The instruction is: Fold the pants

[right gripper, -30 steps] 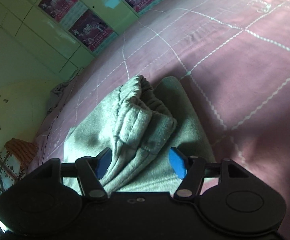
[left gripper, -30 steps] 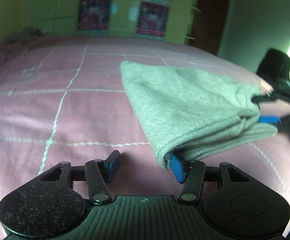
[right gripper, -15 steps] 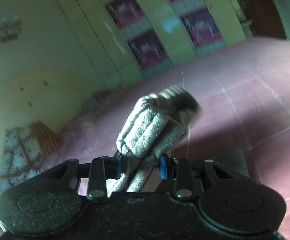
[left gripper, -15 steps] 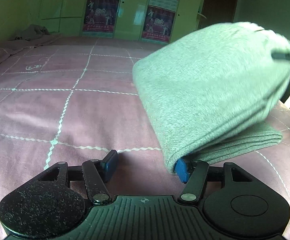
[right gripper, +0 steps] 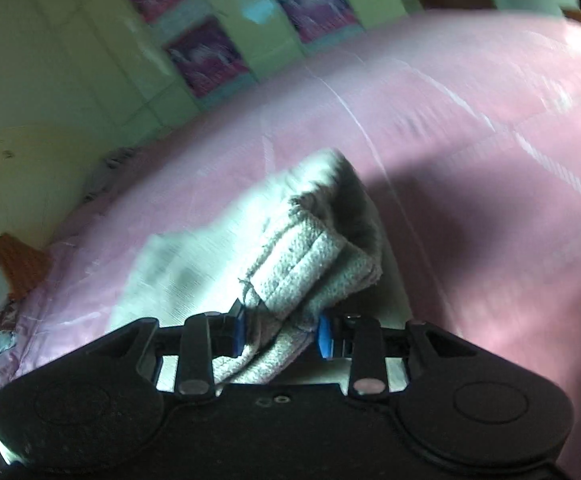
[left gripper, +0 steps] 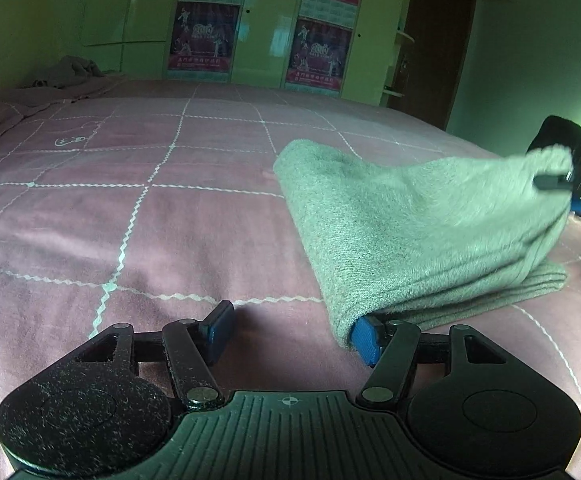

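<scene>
Left wrist view: grey pants (left gripper: 418, 236) lie folded on the pink bedspread (left gripper: 138, 216), right of centre, w/ the far-right end lifted off the bed by the right gripper (left gripper: 570, 190). Left gripper (left gripper: 292, 330) sits low w/ jaws wide apart; its right pad is tucked under the near fold, left pad over bare sheet, nothing pinched. Right wrist view, blurred: right gripper's blue pads (right gripper: 239, 330) are clamped on a thick bunch of pants.
</scene>
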`<state>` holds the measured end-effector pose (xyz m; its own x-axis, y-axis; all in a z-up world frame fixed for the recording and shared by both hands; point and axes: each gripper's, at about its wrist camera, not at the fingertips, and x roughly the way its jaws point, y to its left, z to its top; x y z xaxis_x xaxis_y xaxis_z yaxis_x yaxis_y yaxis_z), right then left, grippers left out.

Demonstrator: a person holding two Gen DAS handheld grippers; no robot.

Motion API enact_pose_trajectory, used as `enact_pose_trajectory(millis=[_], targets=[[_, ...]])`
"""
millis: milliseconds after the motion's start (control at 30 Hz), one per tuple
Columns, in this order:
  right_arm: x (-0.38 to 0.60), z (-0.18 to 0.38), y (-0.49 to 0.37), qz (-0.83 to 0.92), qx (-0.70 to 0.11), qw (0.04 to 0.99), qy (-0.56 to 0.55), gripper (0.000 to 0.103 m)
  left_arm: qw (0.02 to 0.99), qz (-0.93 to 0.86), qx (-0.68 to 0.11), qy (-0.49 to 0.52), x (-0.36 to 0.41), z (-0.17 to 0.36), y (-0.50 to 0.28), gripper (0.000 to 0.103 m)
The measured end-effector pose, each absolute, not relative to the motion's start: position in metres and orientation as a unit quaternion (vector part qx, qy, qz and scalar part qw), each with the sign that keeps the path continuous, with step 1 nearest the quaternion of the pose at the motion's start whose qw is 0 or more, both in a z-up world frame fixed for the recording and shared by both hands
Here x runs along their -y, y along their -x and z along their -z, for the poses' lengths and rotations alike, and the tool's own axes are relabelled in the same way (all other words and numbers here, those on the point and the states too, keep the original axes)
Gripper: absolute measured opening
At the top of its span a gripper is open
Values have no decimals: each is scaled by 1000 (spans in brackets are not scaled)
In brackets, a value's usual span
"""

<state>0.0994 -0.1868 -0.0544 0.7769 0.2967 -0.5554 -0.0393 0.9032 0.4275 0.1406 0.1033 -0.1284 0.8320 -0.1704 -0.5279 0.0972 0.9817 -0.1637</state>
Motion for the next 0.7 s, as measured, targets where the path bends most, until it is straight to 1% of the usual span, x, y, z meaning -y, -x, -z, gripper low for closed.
enact_pose_trajectory(millis=[100, 167, 200, 233, 300, 333, 367, 467, 567, 633, 700], targets=[[180, 26, -86, -136, -258, 939, -183, 32, 954, 69, -281, 83, -107, 130, -141, 63], [182, 27, -80, -150, -242, 942, -176, 33, 952, 69, -284, 93, -110, 131, -142, 63], [187, 37, -81, -144, -252, 940, -177, 33, 951, 70, -285, 96, -111, 131, -143, 63], [192, 52, -89, -120, -287, 933, -180, 32, 951, 72, -285, 94, -110, 132, -143, 63], [209, 95, -110, -68, -396, 886, -231, 32, 952, 72, -285, 87, -108, 132, -144, 63], [215, 101, -107, -68, -391, 883, -253, 33, 952, 70, -286, 88, -109, 132, -144, 63], [214, 98, -105, -71, -381, 887, -250, 34, 951, 70, -287, 91, -110, 132, -145, 63], [202, 90, -106, -65, -385, 896, -211, 34, 951, 70, -287, 91, -110, 133, -146, 63], [201, 82, -110, -66, -381, 898, -209, 34, 951, 70, -287, 92, -109, 133, -145, 63], [195, 65, -99, -85, -348, 912, -200, 34, 951, 69, -287, 93, -109, 133, -146, 63], [194, 53, -91, -119, -298, 923, -213, 34, 951, 70, -287, 93, -110, 133, -147, 63]])
